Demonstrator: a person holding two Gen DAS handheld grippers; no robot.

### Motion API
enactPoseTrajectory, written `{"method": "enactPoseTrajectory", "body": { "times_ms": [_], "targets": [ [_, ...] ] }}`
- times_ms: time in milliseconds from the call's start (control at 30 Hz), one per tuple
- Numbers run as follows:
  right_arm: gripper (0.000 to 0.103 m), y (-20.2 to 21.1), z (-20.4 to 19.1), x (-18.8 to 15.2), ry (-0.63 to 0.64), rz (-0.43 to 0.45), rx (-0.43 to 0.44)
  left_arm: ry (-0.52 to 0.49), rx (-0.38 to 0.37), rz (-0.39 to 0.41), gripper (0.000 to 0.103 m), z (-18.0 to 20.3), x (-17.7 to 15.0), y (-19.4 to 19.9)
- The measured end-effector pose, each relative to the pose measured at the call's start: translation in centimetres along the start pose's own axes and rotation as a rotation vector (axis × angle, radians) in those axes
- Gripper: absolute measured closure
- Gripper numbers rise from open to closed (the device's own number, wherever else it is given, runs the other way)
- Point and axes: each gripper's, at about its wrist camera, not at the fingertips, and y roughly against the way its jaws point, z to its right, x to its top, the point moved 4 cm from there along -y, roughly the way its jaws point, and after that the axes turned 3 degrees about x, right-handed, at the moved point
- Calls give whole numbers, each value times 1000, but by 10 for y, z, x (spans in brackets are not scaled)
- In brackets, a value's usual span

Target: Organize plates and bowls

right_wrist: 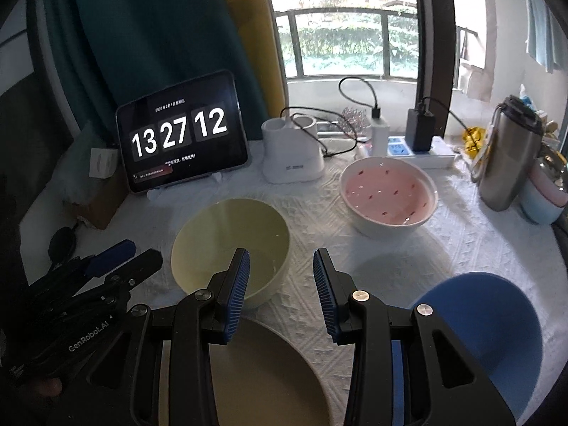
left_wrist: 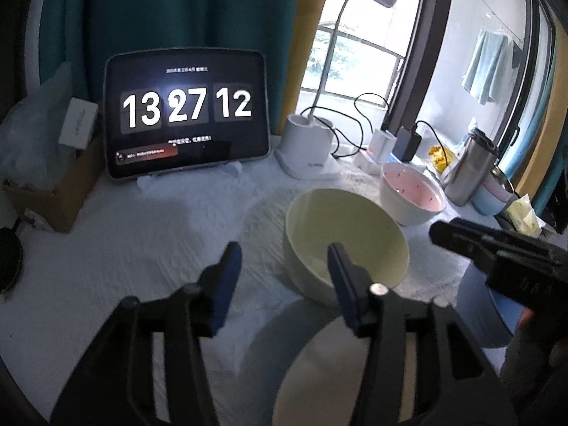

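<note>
Left gripper hangs open and empty over the pale yellow round ceramic bowl — approach its near rim squarely. Right gripper, also open, holds nothing — the beige plate lies below.

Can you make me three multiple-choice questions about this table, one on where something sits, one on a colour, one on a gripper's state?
1. Where does the pink bowl stand relative to the yellow bowl in the right wrist view?
A. Behind it, to the right
B. Stacked inside it
C. In front of it, to the left

2. What colour is the bowl nearest the right gripper?
A. Red
B. Blue
C. Green

3. What is the left gripper doing?
A. Clamping the tablet
B. Shut on a cup
C. Open, holding nothing

Answers: 1 A, the pink bowl sits apart, farther back and rightward. 2 B, it is plainly blue. 3 C, nothing is clamped between the pads.
</note>
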Motion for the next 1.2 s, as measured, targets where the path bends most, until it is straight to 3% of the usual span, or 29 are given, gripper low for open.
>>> {"method": "enactPoseTrajectory", "body": {
  "times_ms": [200, 367, 867, 1200],
  "targets": [
    [64, -21, -4, 0, -34, -67, 11, 15, -45, -61, 40, -2, 0, -17],
    [64, -37, -4, 1, -75, -119, 10, 2, -32, -117, 40, -3, -4, -32],
    [64, -80, 8, -12, -223, -271, 38, 0, -67, -136, 40, -1, -4, -48],
    [67, -90, 8, -10, -222, -260, 54, -27, -78, -146, 42, 5, -4, -51]
  ]
}}
